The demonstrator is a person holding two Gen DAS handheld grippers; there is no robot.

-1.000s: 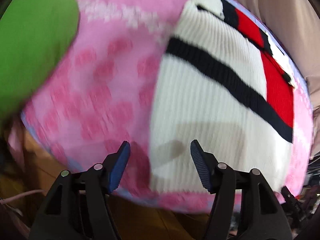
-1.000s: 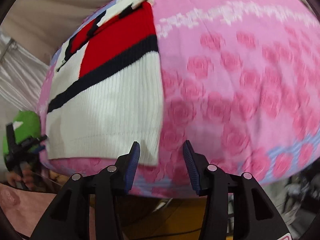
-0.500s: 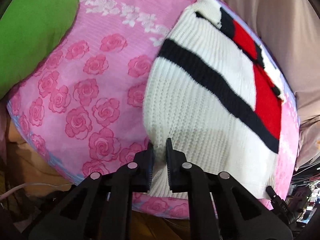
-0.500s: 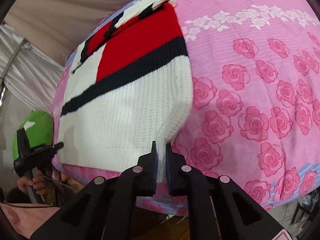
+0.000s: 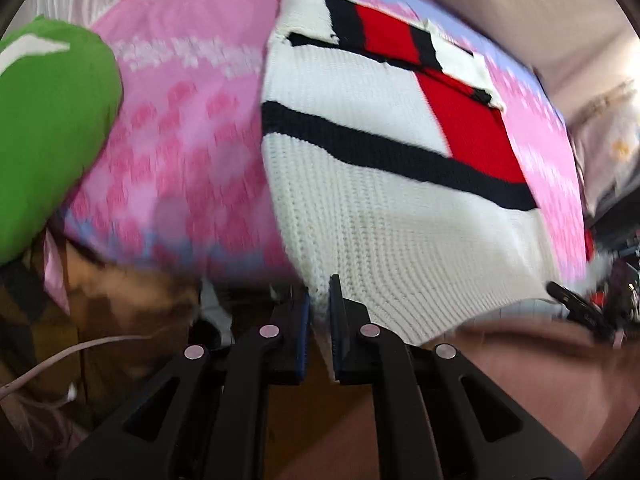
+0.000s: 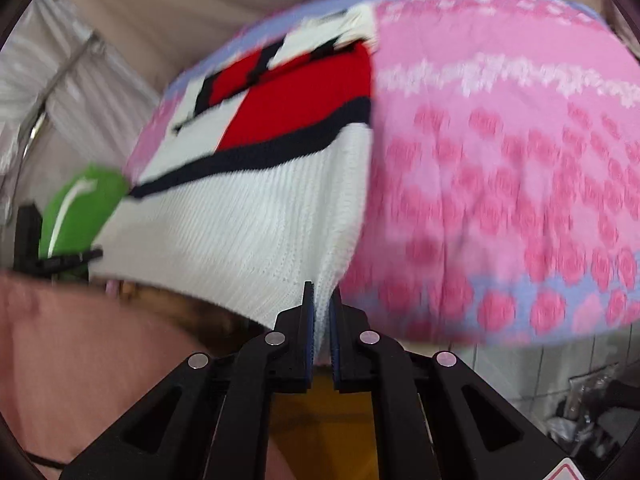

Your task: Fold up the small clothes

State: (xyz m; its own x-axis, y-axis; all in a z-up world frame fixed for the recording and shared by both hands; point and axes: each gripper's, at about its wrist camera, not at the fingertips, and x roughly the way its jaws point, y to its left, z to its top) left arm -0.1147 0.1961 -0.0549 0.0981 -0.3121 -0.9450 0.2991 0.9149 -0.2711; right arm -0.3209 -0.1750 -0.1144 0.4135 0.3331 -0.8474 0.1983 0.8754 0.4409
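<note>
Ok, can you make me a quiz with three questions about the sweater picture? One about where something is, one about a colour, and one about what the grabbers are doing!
1. Where is the green cushion in the left wrist view?
A. Left of the sweater
B. On top of the sweater
C. Right of the sweater

2. What colour is the big block on the white sweater?
A. Yellow
B. Red
C. Orange

3. What is the left gripper doing?
A. Wide open above the bed
B. Shut on the cushion
C. Shut on the sweater's hem

Answers:
1. A, the cushion sits at the far left on the pink rose bedsheet.
2. B, a red patch lies above the dark stripe.
3. C, white knit is pinched between its fingers; the right gripper pinches the hem too.
</note>
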